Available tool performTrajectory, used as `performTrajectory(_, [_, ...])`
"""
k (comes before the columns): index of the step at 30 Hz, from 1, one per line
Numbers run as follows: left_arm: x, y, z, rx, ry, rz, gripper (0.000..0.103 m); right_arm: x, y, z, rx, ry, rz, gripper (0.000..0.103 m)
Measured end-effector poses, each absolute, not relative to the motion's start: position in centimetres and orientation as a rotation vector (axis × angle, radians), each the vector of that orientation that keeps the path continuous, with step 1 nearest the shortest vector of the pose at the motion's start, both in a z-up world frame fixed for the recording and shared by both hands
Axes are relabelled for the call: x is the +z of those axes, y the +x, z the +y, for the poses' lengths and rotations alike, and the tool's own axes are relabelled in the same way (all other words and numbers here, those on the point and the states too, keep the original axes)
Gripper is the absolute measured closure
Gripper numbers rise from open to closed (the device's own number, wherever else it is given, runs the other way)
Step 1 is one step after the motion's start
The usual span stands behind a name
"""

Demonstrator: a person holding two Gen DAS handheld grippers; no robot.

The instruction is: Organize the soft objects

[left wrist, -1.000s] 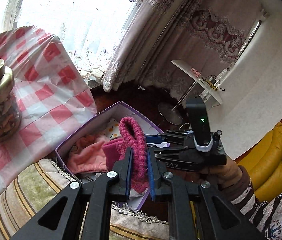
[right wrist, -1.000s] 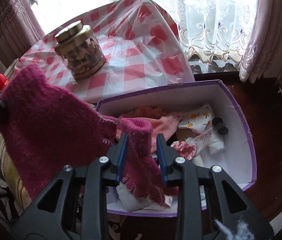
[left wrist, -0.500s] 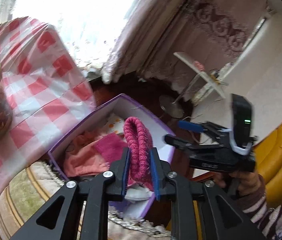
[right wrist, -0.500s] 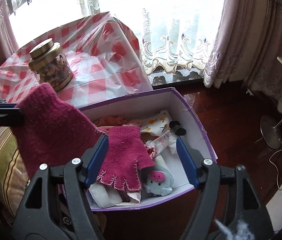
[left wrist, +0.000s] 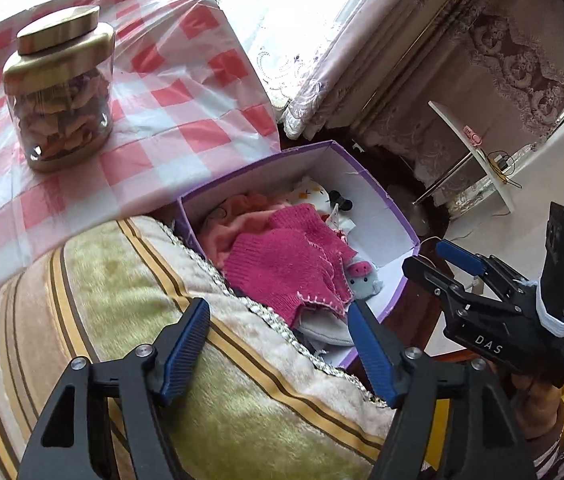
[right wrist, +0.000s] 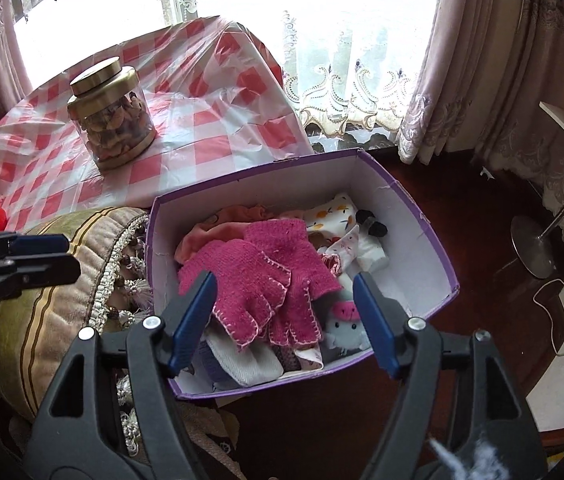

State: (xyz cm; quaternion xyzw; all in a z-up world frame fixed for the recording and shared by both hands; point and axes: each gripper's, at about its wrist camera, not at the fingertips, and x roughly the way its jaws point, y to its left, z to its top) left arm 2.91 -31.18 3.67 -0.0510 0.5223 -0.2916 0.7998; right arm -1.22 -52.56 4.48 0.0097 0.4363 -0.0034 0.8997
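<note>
My right gripper [right wrist: 283, 318] and left gripper [left wrist: 278, 346] both hang with jaws just opened and nothing between them, since the pink gloves [right wrist: 260, 280] now lie dropped on the pile inside the purple box [right wrist: 421, 216]; behind the box, the jar [right wrist: 112, 118].

Lettering I can read: "DAS", white on black
Where it stands: body of the right gripper [left wrist: 459, 264], seen from my left wrist camera
Other text: none I can make out

Black grippers [right wrist: 283, 320], blue pads [right wrist: 194, 318] (striped sleeve [left wrist: 549, 454])
</note>
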Motion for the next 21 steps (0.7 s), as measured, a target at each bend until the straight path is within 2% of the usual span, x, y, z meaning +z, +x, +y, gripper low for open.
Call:
performTrajectory(3, [3.4,2.5,-32.3,-0.621,-0.059,1.123,0.021,4.4,-2.2,-52.1,-0.031,0.042,0.915,0.029])
performTrajectory(5, [3.2,2.5,-32.9,-0.641,-0.057,1.122,0.008,4.4,-2.6,-52.0,-0.052,0.05,0.924,0.029])
performTrajectory(8, [2.9,2.3,-33.5,-0.642,-0.063,1.119,0.002,4.5,-2.9,-51.9,-0.08,0.049,0.927,0.029])
performTrajectory(21, [2.4,2.8,-33.5,-0.631,-0.103,1.127,0.001,4.7,-2.5,-51.9,-0.099,0.024,0.924,0.029])
